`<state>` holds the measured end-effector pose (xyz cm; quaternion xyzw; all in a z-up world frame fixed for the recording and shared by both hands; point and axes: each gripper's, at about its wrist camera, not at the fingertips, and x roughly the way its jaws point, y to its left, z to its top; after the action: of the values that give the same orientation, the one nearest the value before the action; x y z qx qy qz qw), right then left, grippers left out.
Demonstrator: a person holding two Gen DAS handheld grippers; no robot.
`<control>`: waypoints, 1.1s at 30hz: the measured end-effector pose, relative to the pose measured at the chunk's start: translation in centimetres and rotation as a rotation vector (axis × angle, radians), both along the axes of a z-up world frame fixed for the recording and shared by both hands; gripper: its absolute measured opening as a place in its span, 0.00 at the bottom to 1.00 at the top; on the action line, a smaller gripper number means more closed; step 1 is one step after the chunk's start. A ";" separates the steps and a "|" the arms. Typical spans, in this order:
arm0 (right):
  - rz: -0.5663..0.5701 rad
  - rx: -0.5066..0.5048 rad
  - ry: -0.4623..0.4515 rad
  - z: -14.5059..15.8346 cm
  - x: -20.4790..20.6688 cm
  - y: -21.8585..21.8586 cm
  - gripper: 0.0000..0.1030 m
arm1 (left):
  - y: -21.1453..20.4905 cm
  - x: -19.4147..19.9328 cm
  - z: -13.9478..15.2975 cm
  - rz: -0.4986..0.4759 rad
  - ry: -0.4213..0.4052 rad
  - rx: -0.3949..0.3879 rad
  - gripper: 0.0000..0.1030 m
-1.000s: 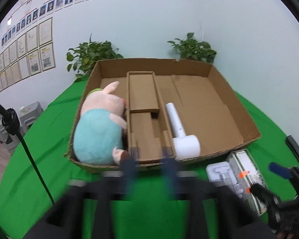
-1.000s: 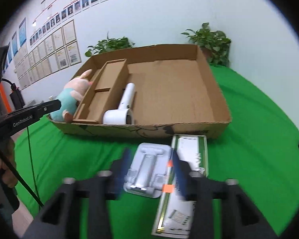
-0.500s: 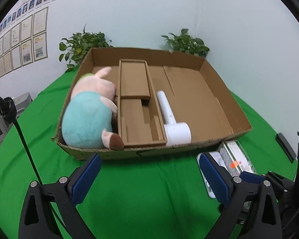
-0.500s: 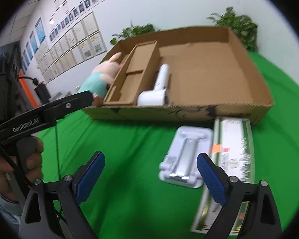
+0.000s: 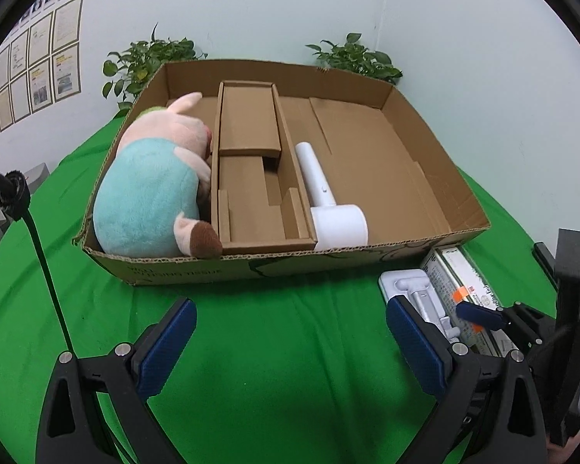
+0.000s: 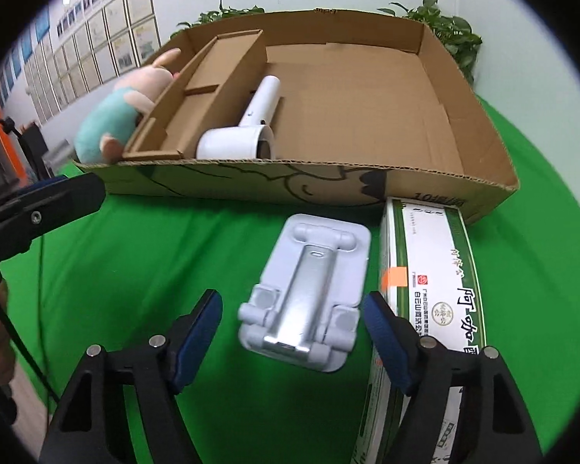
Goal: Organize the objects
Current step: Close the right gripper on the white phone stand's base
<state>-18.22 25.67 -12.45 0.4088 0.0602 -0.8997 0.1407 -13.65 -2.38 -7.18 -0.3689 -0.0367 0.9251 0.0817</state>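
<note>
A cardboard box (image 5: pixel 437 178) (image 6: pixel 483 127) lies on green cloth. It holds a plush pig (image 5: pixel 154 185) (image 6: pixel 116 116) at the left, a cardboard insert (image 5: pixel 251 162), and a white hair dryer (image 5: pixel 328 205) (image 6: pixel 247 131). In front of the box lie a silver-white phone stand (image 6: pixel 309 294) (image 5: pixel 417 294) and a green-and-white carton (image 6: pixel 433 282) (image 5: pixel 468 282). My right gripper (image 6: pixel 294 332) is open, its pads on either side of the stand's near end. My left gripper (image 5: pixel 290 344) is open and empty above the cloth before the box.
Two potted plants (image 5: pixel 150 58) (image 5: pixel 355 58) stand behind the box by the wall. A black cable (image 5: pixel 38 239) hangs at the left. The left gripper's arm (image 6: pixel 38 205) shows at the left in the right wrist view.
Both grippers have opened from shut. The right gripper has come down closer around the phone stand. The left gripper has drawn nearer the box front.
</note>
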 end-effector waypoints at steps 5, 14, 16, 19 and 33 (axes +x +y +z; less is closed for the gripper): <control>0.049 0.069 0.013 -0.7 0.7 -1.1 0.47 | -0.6 -0.3 -0.2 0.003 -0.011 0.023 0.96; 0.221 -0.040 -0.010 0.1 3.0 -1.3 0.38 | -1.0 -1.0 -0.7 -0.063 -0.071 0.113 0.95; 0.268 -0.051 0.017 0.5 4.3 -1.4 0.37 | -1.0 -1.2 -1.1 -0.085 -0.100 0.153 0.95; 0.235 -0.018 0.073 0.9 5.3 -1.1 0.78 | -0.8 -1.7 -1.8 -0.116 -0.139 0.203 0.95; 0.162 -0.010 -0.073 -0.7 2.8 -1.2 0.83 | 0.5 -2.6 -3.0 -0.184 -0.187 0.283 0.88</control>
<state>-15.40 24.51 -13.19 0.4345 0.0833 -0.8701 0.2173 -16.23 -1.85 -10.19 -0.4400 -0.1403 0.8610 0.2131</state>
